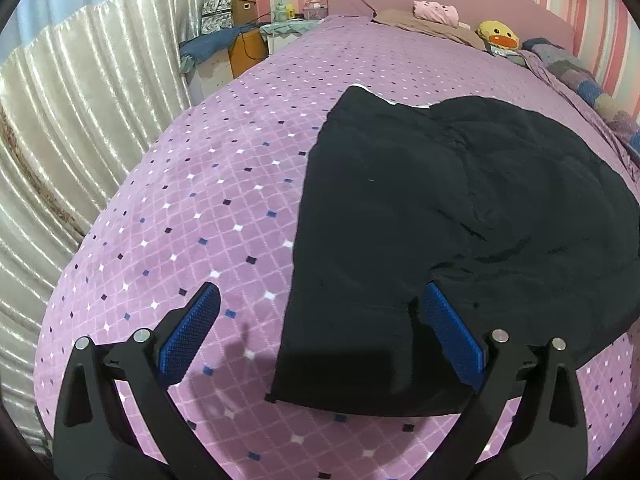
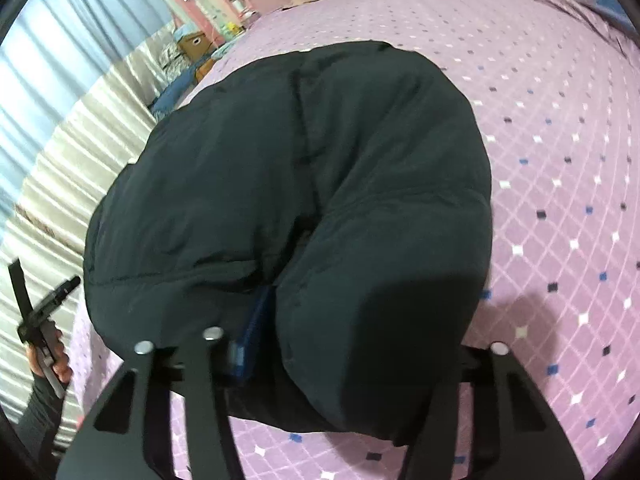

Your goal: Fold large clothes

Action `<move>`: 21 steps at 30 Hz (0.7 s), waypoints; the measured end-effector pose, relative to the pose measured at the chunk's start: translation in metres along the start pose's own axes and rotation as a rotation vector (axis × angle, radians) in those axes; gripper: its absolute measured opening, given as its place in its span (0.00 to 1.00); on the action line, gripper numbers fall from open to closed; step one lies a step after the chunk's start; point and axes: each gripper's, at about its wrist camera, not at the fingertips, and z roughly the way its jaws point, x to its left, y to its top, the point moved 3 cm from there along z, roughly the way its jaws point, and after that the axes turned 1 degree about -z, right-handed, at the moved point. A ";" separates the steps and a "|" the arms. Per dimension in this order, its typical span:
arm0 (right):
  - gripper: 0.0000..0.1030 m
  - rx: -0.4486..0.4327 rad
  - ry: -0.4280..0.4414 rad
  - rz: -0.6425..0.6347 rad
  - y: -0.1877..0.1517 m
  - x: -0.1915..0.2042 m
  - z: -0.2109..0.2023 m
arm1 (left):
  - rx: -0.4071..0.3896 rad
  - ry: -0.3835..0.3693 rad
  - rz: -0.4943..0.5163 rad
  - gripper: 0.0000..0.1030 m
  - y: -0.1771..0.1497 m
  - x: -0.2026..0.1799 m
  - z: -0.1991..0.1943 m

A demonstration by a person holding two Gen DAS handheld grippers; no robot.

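A black padded jacket (image 1: 460, 208) lies on the purple diamond-patterned bedspread (image 1: 192, 208). My left gripper (image 1: 320, 292) stands open and wide over the jacket's near left corner. Its right blue pad (image 1: 452, 332) is over the cloth and its left pad (image 1: 192, 332) over bare bedspread. In the right wrist view the jacket (image 2: 300, 168) bulges up in a thick fold. My right gripper (image 2: 360, 300) is shut on that fold. Its left blue pad (image 2: 252, 332) presses the cloth; the other finger is hidden behind it.
Pillows (image 1: 436, 12) and a yellow duck plush (image 1: 498, 34) sit at the pink headboard. A pale pleated curtain (image 1: 80, 120) hangs along the bed's left side, with boxes (image 1: 240, 8) beyond. A person's hand (image 2: 52, 356) holds the left gripper at the bed's left edge.
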 end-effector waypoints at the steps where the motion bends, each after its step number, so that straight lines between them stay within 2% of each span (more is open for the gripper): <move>1: 0.41 -0.001 -0.013 -0.016 0.001 0.004 0.000 | 0.000 -0.002 -0.004 0.97 0.000 0.002 0.000; 4: 0.35 0.002 -0.048 -0.053 0.008 0.008 0.001 | 0.011 -0.026 -0.023 0.97 0.001 0.009 0.001; 11: 0.34 0.015 -0.101 -0.084 0.013 0.016 0.007 | 0.059 -0.128 -0.041 0.97 0.009 0.001 0.021; 17: 0.34 0.020 -0.106 -0.082 0.010 0.005 0.004 | 0.103 -0.138 -0.005 0.97 0.012 -0.012 0.056; 21: 0.35 0.018 -0.104 -0.079 0.008 0.004 0.004 | 0.143 -0.247 -0.056 0.97 0.004 -0.004 0.071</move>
